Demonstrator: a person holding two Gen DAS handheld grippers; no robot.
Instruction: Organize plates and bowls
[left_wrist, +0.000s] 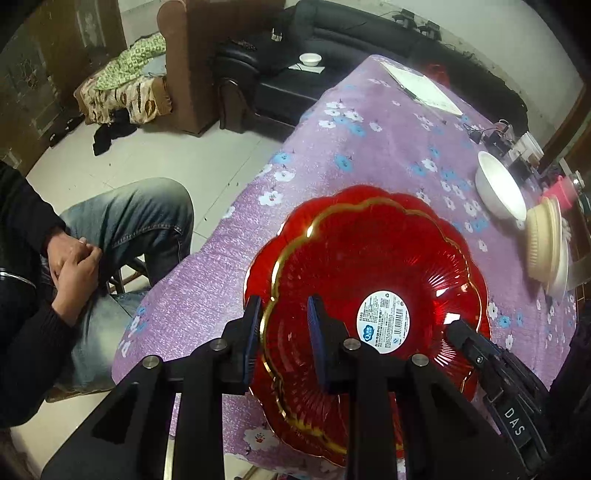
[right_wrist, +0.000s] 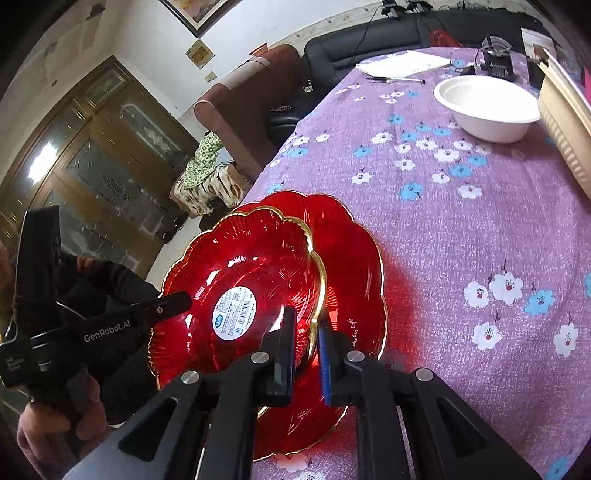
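Observation:
A red glass plate with a gold rim and a white label (left_wrist: 369, 288) (right_wrist: 255, 273) is held tilted just above a second red plate (left_wrist: 258, 258) (right_wrist: 354, 266) lying on the purple flowered tablecloth (left_wrist: 332, 147) (right_wrist: 461, 229). My left gripper (left_wrist: 284, 325) straddles the upper plate's left rim, one finger inside, one outside. My right gripper (right_wrist: 308, 339) is shut on the same plate's right rim; it also shows in the left wrist view (left_wrist: 458, 332). The left gripper shows at the left of the right wrist view (right_wrist: 177, 301). A white bowl (left_wrist: 500, 190) (right_wrist: 487, 107) stands farther back.
A beige ribbed bowl nested with a white one (left_wrist: 546, 243) (right_wrist: 565, 122) sits at the right edge. Papers and a pen (left_wrist: 421, 86) (right_wrist: 399, 66) and small electronics (left_wrist: 495, 136) lie at the far end. A seated person (left_wrist: 74, 258) is left of the table.

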